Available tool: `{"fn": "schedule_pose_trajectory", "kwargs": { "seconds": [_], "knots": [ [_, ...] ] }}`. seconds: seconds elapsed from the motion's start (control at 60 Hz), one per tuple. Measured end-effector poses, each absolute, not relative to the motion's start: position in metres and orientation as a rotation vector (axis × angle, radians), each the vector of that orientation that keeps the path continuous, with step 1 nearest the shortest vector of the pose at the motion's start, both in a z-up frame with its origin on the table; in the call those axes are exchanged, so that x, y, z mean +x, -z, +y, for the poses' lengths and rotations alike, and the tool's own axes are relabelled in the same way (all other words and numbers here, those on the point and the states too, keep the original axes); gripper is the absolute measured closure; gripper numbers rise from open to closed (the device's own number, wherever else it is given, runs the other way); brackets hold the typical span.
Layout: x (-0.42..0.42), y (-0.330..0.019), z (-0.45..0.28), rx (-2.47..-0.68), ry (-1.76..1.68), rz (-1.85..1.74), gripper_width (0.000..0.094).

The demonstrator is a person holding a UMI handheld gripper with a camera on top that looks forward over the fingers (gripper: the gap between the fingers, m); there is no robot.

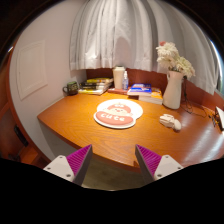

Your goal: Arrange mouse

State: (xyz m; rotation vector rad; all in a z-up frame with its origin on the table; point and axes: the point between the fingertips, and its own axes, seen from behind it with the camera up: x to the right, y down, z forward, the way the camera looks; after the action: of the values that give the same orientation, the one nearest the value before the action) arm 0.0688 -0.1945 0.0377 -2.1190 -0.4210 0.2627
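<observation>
A small white mouse (167,121) lies on the wooden table (80,125), to the right of a round white-and-pink mouse mat (118,113), just below a white vase. My gripper (113,160) hangs in front of the table's near edge, well short of the mouse. Its two fingers with magenta pads (78,158) stand wide apart with nothing between them.
A white vase of flowers (174,85) stands at the right. Stacked books (143,92), a white jug (120,78), more books (95,86) and a dark mug (70,88) line the table's back edge. White curtains hang behind. Floor shows below the near edge.
</observation>
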Motion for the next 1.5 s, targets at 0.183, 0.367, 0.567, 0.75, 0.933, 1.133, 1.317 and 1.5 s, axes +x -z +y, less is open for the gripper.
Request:
{"fn": "schedule_pose_trajectory", "kwargs": {
  "seconds": [0.183, 0.367, 0.567, 0.75, 0.933, 1.133, 1.317, 1.5],
  "knots": [
    [0.162, -0.005, -0.134, -2.187, -0.171, -0.298, 0.0066],
    [0.232, 0.004, -0.07, -2.224, -0.106, -0.161, 0.0083],
    [0.272, 0.009, 0.002, -2.23, -0.073, -0.129, 0.0086],
    [0.284, 0.007, 0.046, -2.243, -0.086, -0.104, 0.0097],
    [0.295, 0.008, 0.068, -2.254, -0.059, -0.069, 0.0234],
    [0.295, 0.01, 0.071, -2.27, -0.021, -0.029, 0.0414],
    [0.29, 0.011, 0.071, -2.302, -0.03, -0.076, 0.0532],
    [0.287, -0.01, 0.067, -2.322, -0.01, 0.013, 0.0555]
  ]
}}
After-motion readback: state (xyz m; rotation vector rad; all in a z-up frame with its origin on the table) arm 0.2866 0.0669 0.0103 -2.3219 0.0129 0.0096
